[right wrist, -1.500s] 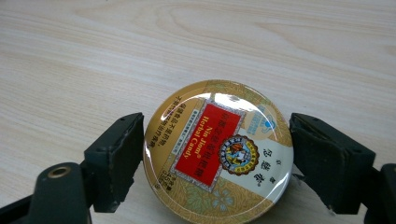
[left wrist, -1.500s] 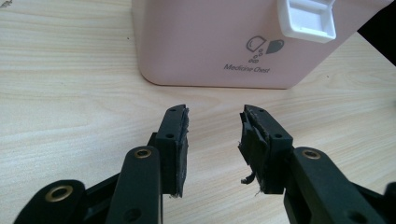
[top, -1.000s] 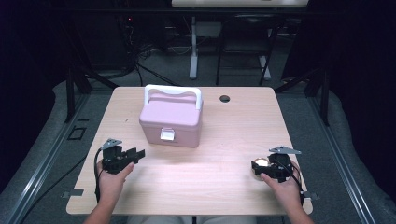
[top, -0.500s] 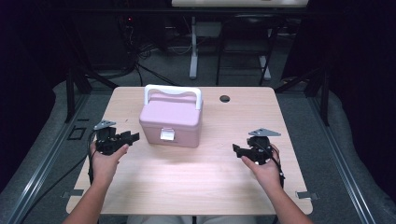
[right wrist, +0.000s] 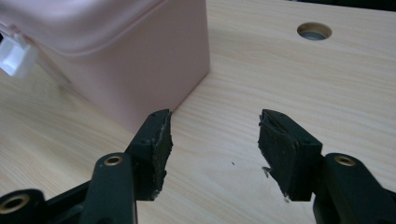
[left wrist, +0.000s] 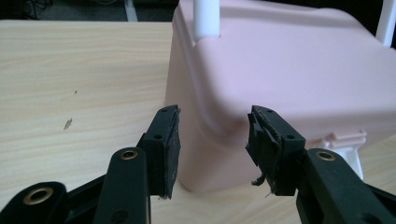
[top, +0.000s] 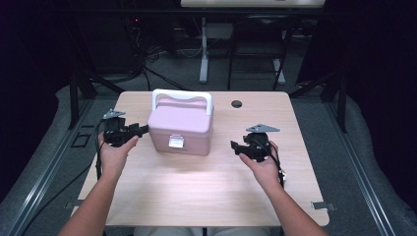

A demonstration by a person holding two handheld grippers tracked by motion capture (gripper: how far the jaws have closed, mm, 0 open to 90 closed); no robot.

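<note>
A pink lidded box with a white handle and a white front latch stands on the wooden table. My left gripper hovers just off the box's left side, pointing at it. Its jaws are open with the box's corner close in front and nothing between them. My right gripper is to the right of the box, a short gap away, pointing toward its right wall. Its jaws have just been closing, still stand apart, and hold only air over bare table.
A round cable hole lies in the tabletop behind the right gripper and shows as the cable hole at the top of the right gripper view. Dark floor, frame legs and cables surround the table. Bare wood stretches in front of the box.
Both hands have moved away from the table's front edge and inward toward the box. The left gripper now sits beside its left wall; the right gripper has come closer to its right side.
</note>
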